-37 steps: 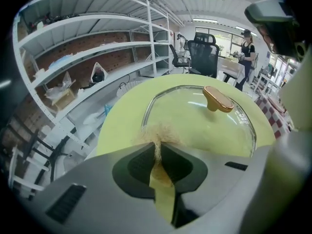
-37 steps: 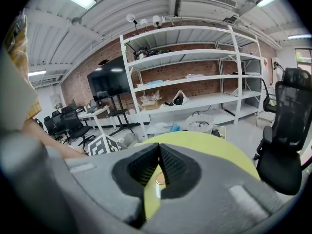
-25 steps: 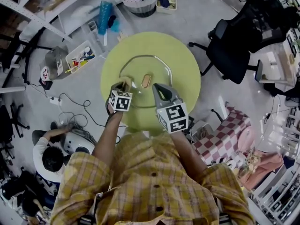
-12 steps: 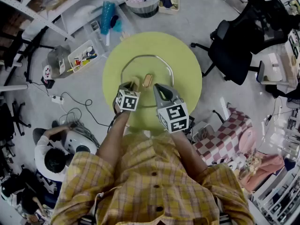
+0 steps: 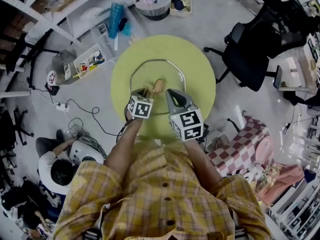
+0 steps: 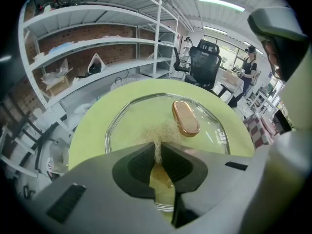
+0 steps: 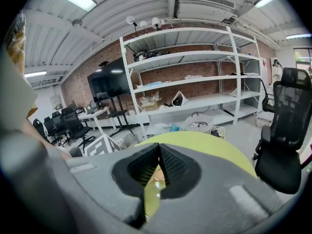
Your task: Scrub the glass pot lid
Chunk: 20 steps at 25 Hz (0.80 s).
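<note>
The glass pot lid (image 5: 167, 70) lies flat on the round yellow-green table (image 5: 200, 69), its copper-coloured handle (image 5: 158, 86) in the middle. In the left gripper view the lid (image 6: 131, 123) and its handle (image 6: 185, 117) lie just past the jaws. My left gripper (image 5: 144, 93) is shut on a golden mesh scrubber (image 6: 163, 130), which rests on the glass near the handle. My right gripper (image 5: 169, 92) is over the lid's near right part. Its jaws meet at the tips (image 7: 158, 149), and I see nothing between them.
A black office chair (image 5: 250, 59) stands right of the table. A round basket (image 5: 150, 1) and storage bins (image 5: 87, 59) sit on the floor beyond and to the left. A person (image 5: 55, 166) crouches on the floor at lower left. Metal shelving (image 6: 97, 48) lines the wall.
My left gripper has slid to the right across the lid with the scrubber, ending closer to the handle. The right gripper has hardly moved.
</note>
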Motion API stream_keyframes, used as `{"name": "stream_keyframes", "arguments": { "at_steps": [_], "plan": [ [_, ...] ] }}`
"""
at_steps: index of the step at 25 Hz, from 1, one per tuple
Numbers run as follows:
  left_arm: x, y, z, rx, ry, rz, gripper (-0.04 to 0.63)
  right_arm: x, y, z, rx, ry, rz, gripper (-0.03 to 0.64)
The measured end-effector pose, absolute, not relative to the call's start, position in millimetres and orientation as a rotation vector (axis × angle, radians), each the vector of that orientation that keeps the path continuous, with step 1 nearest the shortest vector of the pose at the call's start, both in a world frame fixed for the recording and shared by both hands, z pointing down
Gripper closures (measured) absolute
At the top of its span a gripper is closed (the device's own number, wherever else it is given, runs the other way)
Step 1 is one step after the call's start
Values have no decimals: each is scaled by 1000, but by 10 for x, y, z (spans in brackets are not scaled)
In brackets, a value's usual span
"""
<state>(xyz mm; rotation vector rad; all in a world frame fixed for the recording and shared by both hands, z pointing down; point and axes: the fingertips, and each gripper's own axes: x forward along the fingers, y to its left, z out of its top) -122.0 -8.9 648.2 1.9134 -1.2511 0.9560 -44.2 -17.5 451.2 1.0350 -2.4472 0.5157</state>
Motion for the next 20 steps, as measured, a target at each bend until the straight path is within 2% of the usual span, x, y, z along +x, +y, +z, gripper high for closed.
{"name": "stream_keyframes", "arguments": {
  "at_steps": [6,20],
  "plan": [
    [-1175,-41,6477,1980,-1187,1012,552,-431,-159,4441,1032,-2447,492,618],
    [-1179,177,6597,2272,-1026,1480,552,-429,-26,4327,1001,-2445,459,618]
  ]
}}
